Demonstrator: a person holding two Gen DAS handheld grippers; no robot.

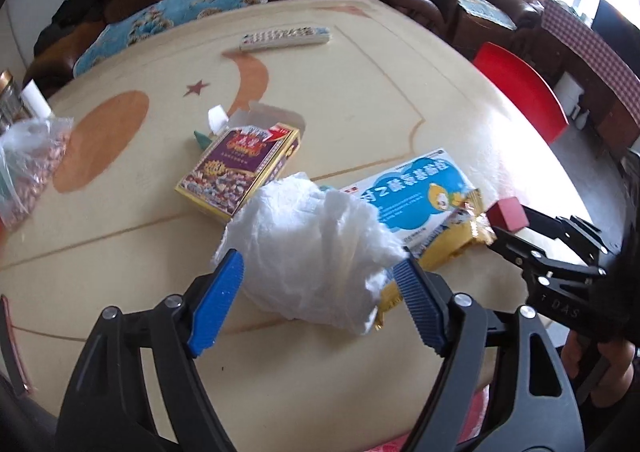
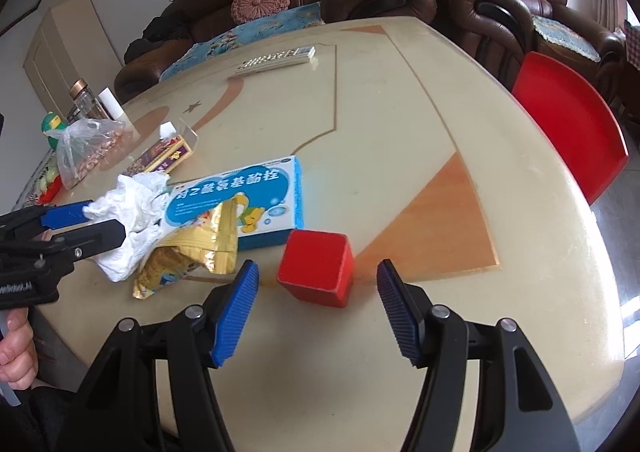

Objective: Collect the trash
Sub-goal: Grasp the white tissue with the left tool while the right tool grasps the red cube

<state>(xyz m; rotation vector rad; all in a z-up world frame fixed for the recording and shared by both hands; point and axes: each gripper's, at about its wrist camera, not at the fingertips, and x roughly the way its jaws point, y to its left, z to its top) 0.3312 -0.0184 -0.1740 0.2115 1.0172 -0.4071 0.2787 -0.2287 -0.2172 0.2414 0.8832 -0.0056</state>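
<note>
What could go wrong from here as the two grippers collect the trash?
1. The left gripper is open around the crumpled tissue, which lies against the gold wrapper; closing may drag the wrapper along.
2. The right gripper is open in front of the red block, possibly not trash.

Two wrist fisheye views, low and close over one desk [image 1: 360, 100].

The left view looks forward past its tool [image 1: 320, 292] at the white tissue [image 1: 316, 248]; the right looks past its tool [image 2: 316, 312] at the red cube [image 2: 316, 268]. Both share the blue box [image 2: 248, 196], gold wrapper [image 2: 200, 248], remote and sofa.
</note>
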